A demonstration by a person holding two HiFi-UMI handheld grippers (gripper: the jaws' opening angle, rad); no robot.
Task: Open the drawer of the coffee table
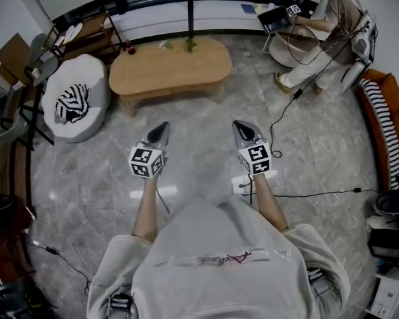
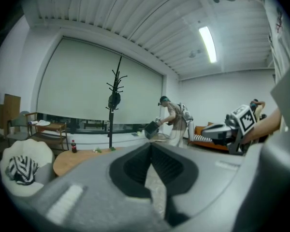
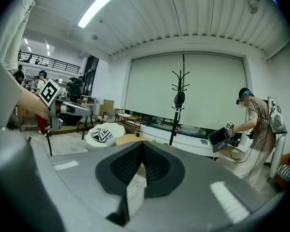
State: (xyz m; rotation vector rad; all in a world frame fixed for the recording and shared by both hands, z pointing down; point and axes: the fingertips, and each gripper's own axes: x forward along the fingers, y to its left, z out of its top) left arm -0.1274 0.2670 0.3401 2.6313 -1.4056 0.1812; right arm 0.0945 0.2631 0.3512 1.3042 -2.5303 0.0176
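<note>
The oval coffee table (image 1: 171, 70) lies lengthwise across the upper frame; the left gripper (image 1: 158, 134) and right gripper (image 1: 247, 133) point toward it, jaws together and empty.

Operator seen from above: a loose pale-grey sweatshirt (image 1: 219, 238) with a line of reddish script (image 1: 223, 259) across it and wide sleeves (image 1: 120, 261) that end near the elbow. Left gripper (image 1: 163, 126) and right gripper (image 1: 240, 125): smooth grey shells tapering to a narrow tip, each carrying a cube (image 1: 146, 162) of black-and-white square markers at its rear. Inner jaw faces bear dark ribbed pads (image 3: 157, 166); a pale rectangular strip (image 3: 226, 202) marks each shell.
</note>
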